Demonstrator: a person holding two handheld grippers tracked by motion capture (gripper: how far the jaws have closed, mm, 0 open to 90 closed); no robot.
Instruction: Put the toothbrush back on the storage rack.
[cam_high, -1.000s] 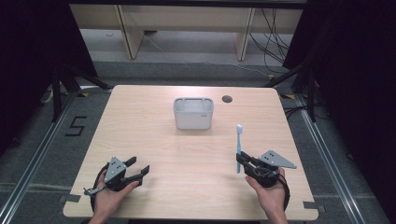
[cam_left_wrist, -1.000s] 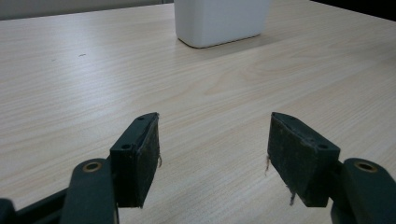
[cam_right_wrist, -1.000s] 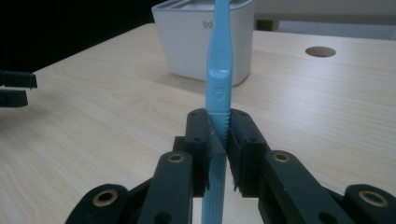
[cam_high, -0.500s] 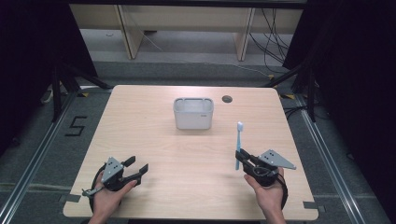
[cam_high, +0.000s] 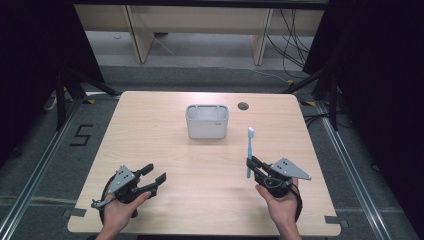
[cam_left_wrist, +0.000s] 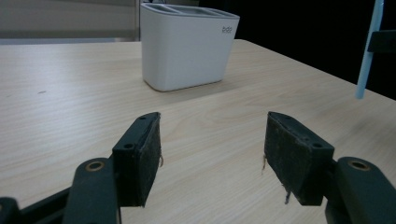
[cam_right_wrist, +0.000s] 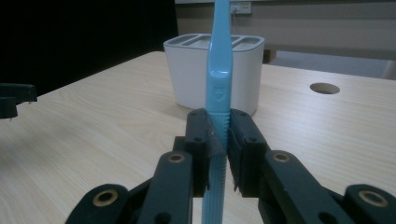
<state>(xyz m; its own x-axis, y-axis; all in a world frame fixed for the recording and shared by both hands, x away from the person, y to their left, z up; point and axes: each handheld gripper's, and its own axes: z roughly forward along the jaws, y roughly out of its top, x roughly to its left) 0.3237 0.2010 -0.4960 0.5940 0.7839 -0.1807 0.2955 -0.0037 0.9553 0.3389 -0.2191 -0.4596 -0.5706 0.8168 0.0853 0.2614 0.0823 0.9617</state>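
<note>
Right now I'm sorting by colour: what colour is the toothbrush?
Light blue toothbrush, clearest in the right gripper view.

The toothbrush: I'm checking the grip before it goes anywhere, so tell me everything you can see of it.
The toothbrush is light blue, plastic by the look of it, with a ribbed grip section and a small emblem on the handle. It stands upright, white head up, pinched low on its handle by the right claw. It sits at the table's right side, nearer the person than the white holder, touching nothing else.

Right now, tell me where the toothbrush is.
The toothbrush stands upright, clamped in the right gripper at the table's right side in the high view, nearer the person than the white holder.
</note>
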